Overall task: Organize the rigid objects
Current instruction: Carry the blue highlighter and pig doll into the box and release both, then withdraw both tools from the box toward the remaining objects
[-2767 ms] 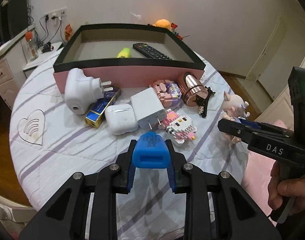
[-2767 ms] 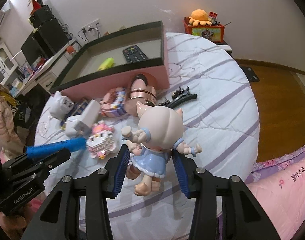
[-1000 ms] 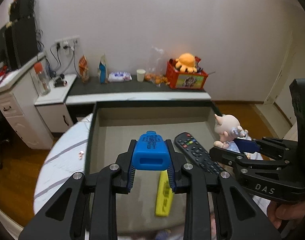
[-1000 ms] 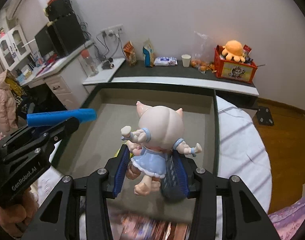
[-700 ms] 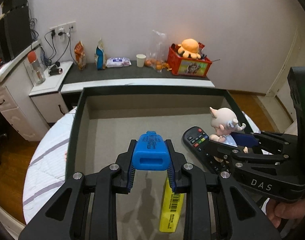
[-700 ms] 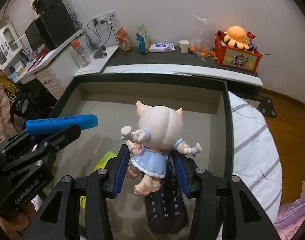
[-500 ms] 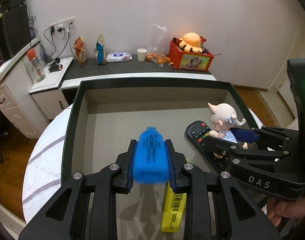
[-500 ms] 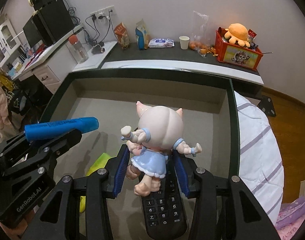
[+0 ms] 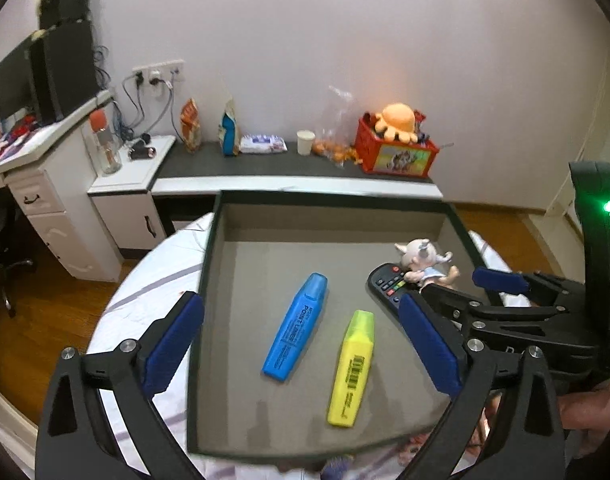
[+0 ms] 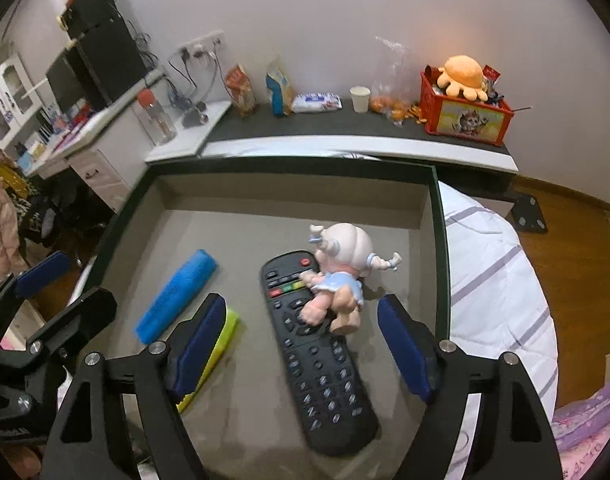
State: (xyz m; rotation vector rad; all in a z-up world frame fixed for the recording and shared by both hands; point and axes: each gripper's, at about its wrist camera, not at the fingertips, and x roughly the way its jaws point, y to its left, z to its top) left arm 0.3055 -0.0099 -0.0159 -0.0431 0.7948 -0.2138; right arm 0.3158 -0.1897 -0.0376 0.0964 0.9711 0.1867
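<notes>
A: What does the blue highlighter (image 9: 296,327) look like, and where is it?

B: It is a chunky, flat-sided marker, all blue, with dark print along its body. It lies flat on the grey floor of the open box (image 9: 405,199), its cap end pointing toward the far wall. A yellow highlighter (image 9: 352,367) with a barcode lies just beside it, on the side nearer the right gripper.

A: And the figurine?

B: The pig figurine (image 10: 339,274), pale-headed in a light blue dress, lies tipped over on the top end of the black remote control (image 10: 317,354), in the same box.

A: Do the tools hold anything?

B: No. The left gripper (image 9: 301,346) has just been opening and its blue pads stand wide apart above the box, nothing between them. The right gripper (image 10: 301,348) has also just been opening; its pads stand apart on either side of the remote and touch neither it nor the figurine.

A: What is the box on?

B: A round table under a white cloth with lilac stripes (image 10: 497,280), on a wooden floor. Behind it a low dark-topped shelf runs along the white wall, carrying snack bags, a paper cup (image 9: 306,142) and a red crate with an orange plush octopus (image 9: 399,120). A white desk with a monitor stands off to one side.
</notes>
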